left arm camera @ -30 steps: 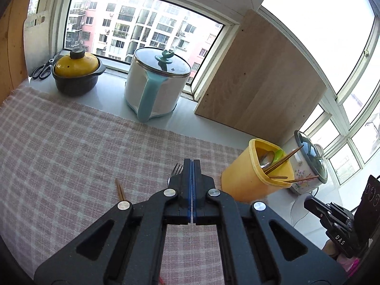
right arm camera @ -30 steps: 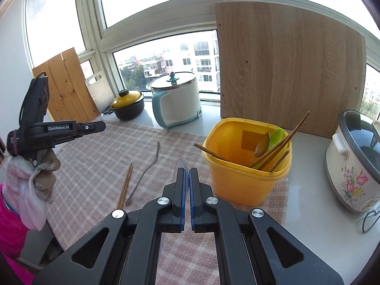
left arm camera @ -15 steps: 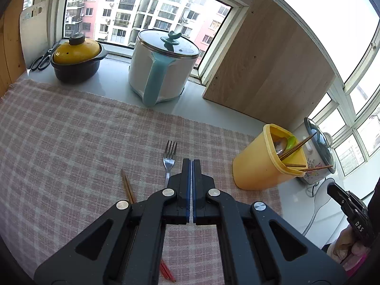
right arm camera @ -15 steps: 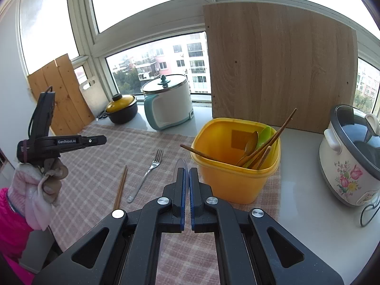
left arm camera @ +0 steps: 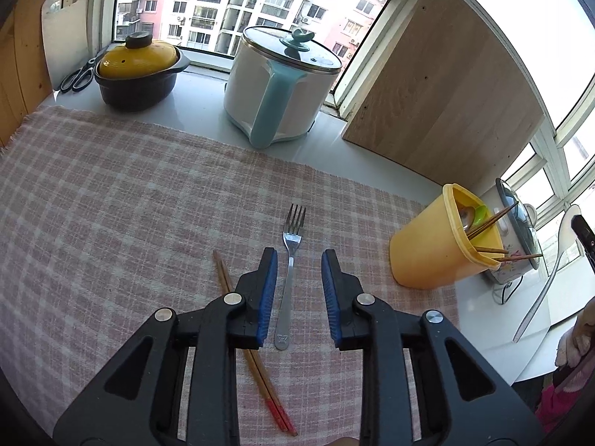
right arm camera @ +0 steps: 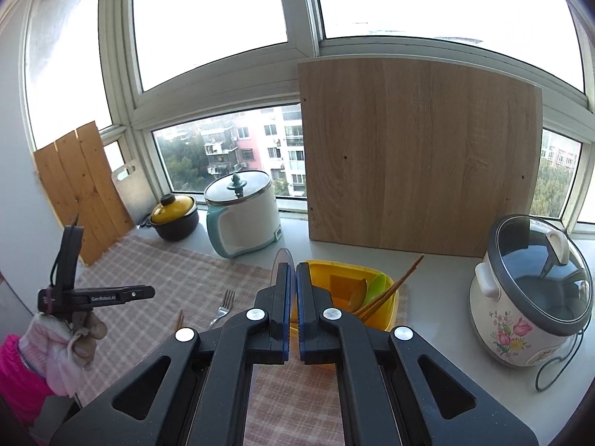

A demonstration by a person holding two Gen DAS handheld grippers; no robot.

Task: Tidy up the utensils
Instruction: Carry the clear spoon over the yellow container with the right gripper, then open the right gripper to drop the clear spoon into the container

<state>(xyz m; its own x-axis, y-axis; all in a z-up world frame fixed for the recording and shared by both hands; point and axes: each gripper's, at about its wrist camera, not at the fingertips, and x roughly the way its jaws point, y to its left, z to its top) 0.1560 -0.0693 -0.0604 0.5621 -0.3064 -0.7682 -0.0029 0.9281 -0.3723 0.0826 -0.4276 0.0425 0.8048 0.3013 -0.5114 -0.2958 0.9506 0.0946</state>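
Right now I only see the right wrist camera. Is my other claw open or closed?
Observer: Open. The left claw has the fork handle between its fingers, not pinched.
Kid: What's that thin thing in my right claw?
Observer: A white spoon, pinched near its bowl, with the handle hanging down.
Kid: Are the chopsticks close to the fork?
Observer: The chopsticks lie just left of it, with their red ends toward the left camera.
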